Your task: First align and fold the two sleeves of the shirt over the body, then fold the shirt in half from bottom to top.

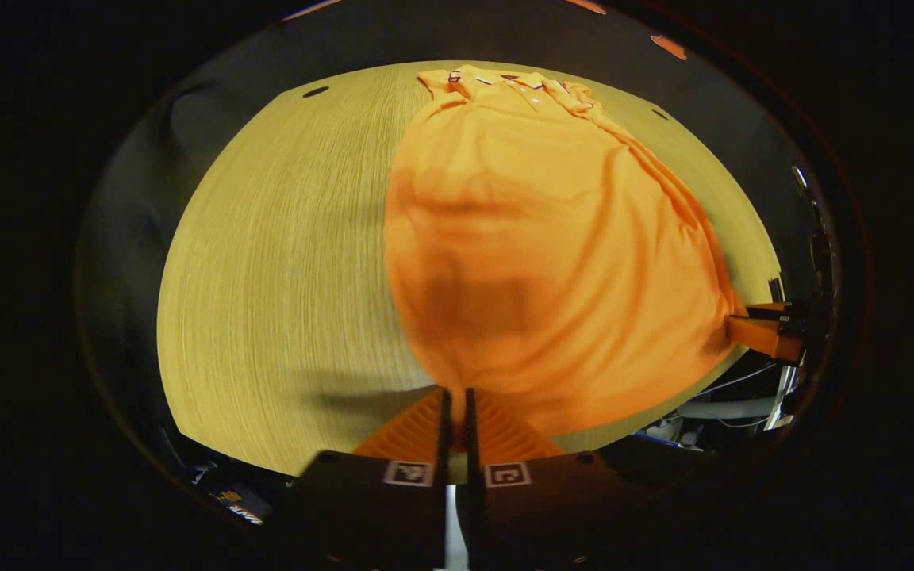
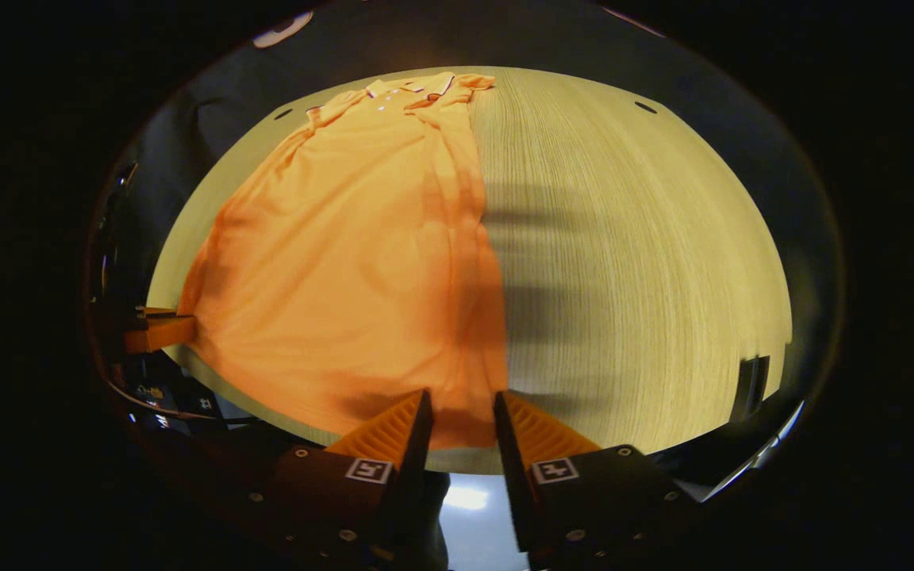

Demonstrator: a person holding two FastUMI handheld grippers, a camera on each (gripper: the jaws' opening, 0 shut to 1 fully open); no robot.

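An orange polo shirt [image 1: 536, 238] lies lengthwise on the wooden table [image 1: 282, 262], with its collar [image 1: 505, 79] at the far end and the sleeves folded in over the body. My left gripper [image 1: 455, 396] is shut on the near hem at one corner, and the cloth there looks lifted and blurred. In the right gripper view the shirt [image 2: 346, 262] stretches away to the left. My right gripper [image 2: 461, 404] stands open with the hem's other corner between its fingers. The left gripper [image 2: 159, 331] shows at the far corner of the hem. The right gripper [image 1: 766, 333] shows at the shirt's right corner.
The near table edge runs just under both grippers. Small dark holes [image 1: 315, 92] [image 2: 646, 107] mark the far tabletop. Cables and white parts [image 1: 735, 396] lie below the table's edge. A dark flat object [image 2: 750, 385] stands at the right edge. Bare wood [image 2: 631, 262] spreads beside the shirt.
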